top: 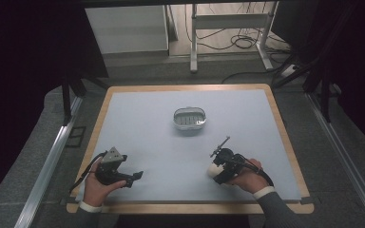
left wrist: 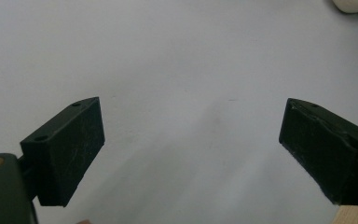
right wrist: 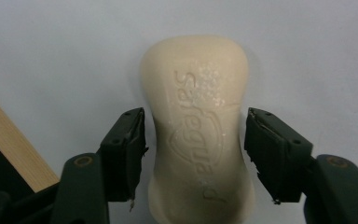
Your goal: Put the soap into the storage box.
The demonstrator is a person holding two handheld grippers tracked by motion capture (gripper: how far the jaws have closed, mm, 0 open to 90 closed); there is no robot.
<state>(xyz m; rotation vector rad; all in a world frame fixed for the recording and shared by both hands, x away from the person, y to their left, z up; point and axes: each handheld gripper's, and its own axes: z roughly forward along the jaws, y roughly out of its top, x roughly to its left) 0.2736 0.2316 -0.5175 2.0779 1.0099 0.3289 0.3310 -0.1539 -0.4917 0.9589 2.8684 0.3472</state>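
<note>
A cream bar of soap point(right wrist: 196, 126) with an embossed logo lies flat on the pale blue mat, near the table's front right point(top: 214, 170). My right gripper point(right wrist: 196, 116) straddles its middle. One jaw stands on each side of the bar with a thin gap at each, so the pads are not pressing on it. In the high view the right gripper point(top: 218, 172) points left over the soap. My left gripper point(top: 134, 176) rests at the front left, and its jaws point(left wrist: 191, 121) are wide open over bare mat. An end of the soap point(left wrist: 354, 4) shows at the top right corner of the left gripper view.
A small oval metal soap dish point(top: 189, 118) sits at the middle of the mat point(top: 147, 133), beyond both grippers. The wooden table edge point(top: 190, 207) frames the mat. Beyond the table's far edge are desk legs point(top: 193, 47) and floor cables.
</note>
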